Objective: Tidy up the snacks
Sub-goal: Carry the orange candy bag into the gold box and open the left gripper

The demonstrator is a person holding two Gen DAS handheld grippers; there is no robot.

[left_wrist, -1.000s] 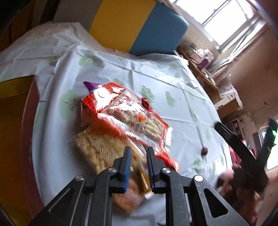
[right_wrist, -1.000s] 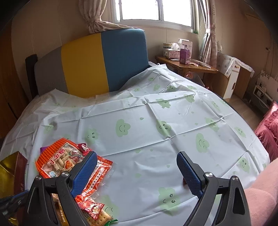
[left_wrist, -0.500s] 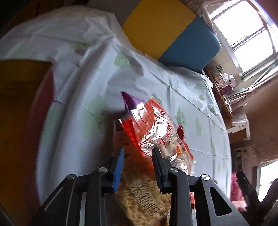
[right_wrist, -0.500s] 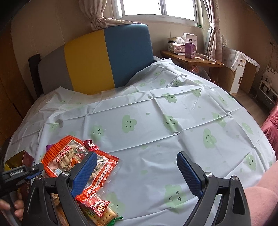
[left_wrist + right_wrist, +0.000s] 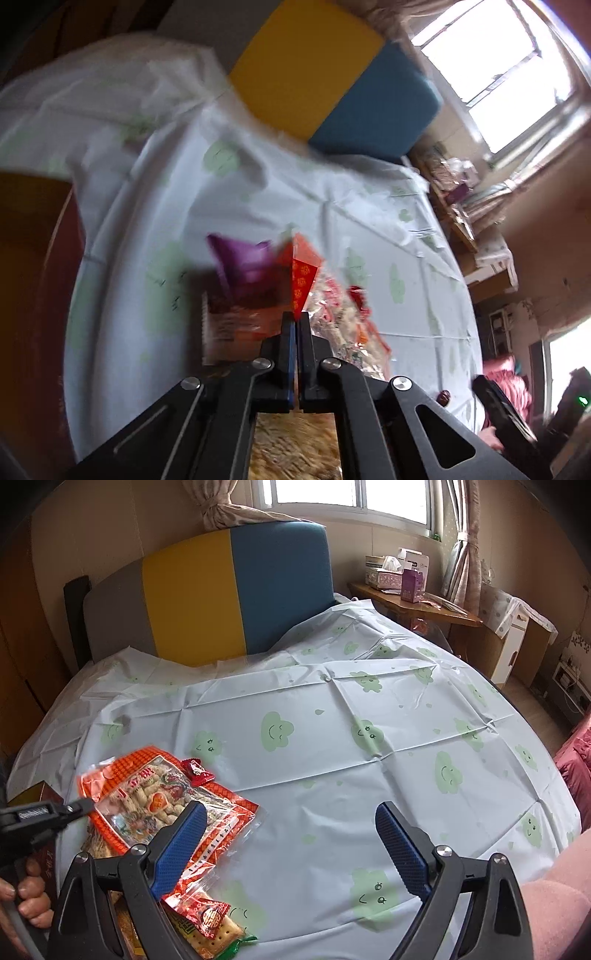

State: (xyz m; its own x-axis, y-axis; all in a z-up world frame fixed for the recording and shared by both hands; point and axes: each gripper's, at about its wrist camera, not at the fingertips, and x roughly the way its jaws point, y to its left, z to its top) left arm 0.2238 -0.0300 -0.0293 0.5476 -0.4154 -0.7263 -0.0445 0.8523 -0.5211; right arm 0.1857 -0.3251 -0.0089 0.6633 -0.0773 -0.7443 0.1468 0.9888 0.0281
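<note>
An orange-red bag of peanut-shaped snacks (image 5: 155, 805) lies on a pile at the left of the cloud-print tablecloth (image 5: 332, 720). My left gripper (image 5: 295, 317) has its jaws closing flat on that bag's (image 5: 303, 280) near corner, which stands up folded between the pads. From the right wrist view the left gripper (image 5: 83, 806) pinches the bag's left edge, with a hand on its handle. My right gripper (image 5: 290, 808) hangs open over bare cloth, just right of the bag, nothing between its fingers.
Under and around the bag are a purple packet (image 5: 240, 258), a yellow noodle-like bag (image 5: 291, 443), a cracker packet (image 5: 210, 923) and a small red candy (image 5: 197, 771). A gold-and-red box (image 5: 37, 258) stands at the left edge. A yellow-blue headboard (image 5: 236, 590) rises behind.
My left gripper slid toward the bag's far-left corner, opened wider, then shut on that corner, which now stands up. The right gripper stayed nearly still.
</note>
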